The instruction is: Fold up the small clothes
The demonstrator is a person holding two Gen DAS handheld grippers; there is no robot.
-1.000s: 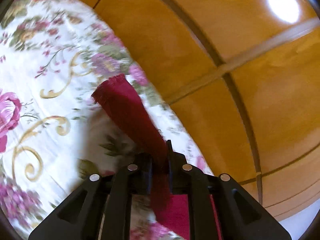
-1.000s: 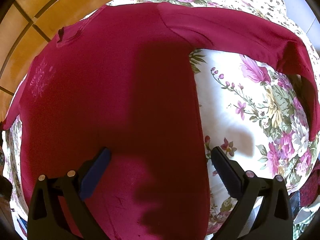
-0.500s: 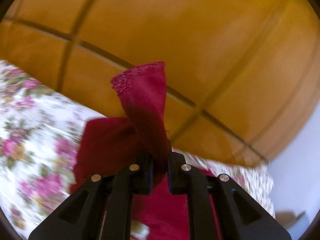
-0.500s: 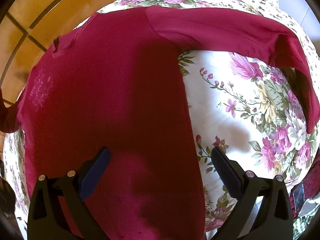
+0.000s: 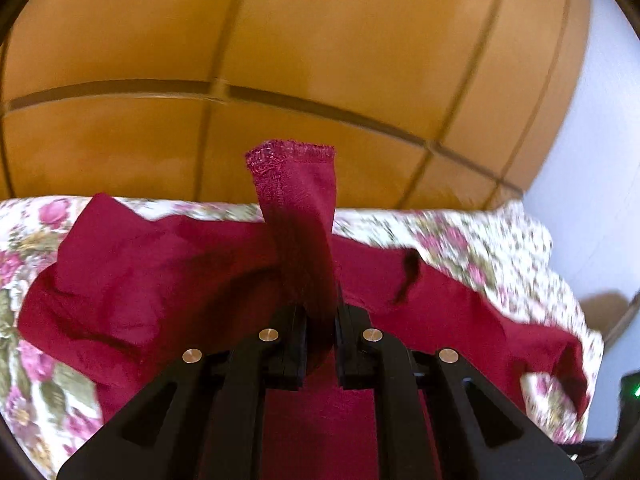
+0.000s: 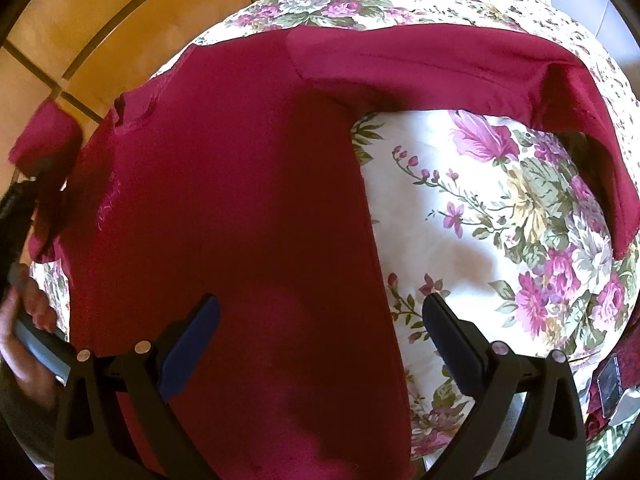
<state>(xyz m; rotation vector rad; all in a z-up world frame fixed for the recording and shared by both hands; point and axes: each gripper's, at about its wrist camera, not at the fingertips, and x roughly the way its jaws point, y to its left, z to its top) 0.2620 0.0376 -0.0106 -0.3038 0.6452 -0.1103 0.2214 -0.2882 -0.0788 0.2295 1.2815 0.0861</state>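
The left wrist view looks low and close across the red shirt [image 5: 168, 280] toward the floor [image 5: 320, 60], the right steeply down on it.

Left claw [image 5: 320, 332] clamped tight, angled downward; right claw [image 6: 320, 320] spread wide, apparently pointing steeply down.

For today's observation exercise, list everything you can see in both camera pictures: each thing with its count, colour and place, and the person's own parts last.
long-sleeved top: one, dark red, spread on the cloth, one sleeve lifted.
floral cloth: one, white with pink flowers, under the top.
floor: orange tiles, beyond the cloth.
wall: pale, at the right edge of the left wrist view.
left gripper: one, black, shut on the sleeve cuff.
right gripper: one, black with blue fingers, open above the top.
hand: one, at the left edge, holding a gripper handle.
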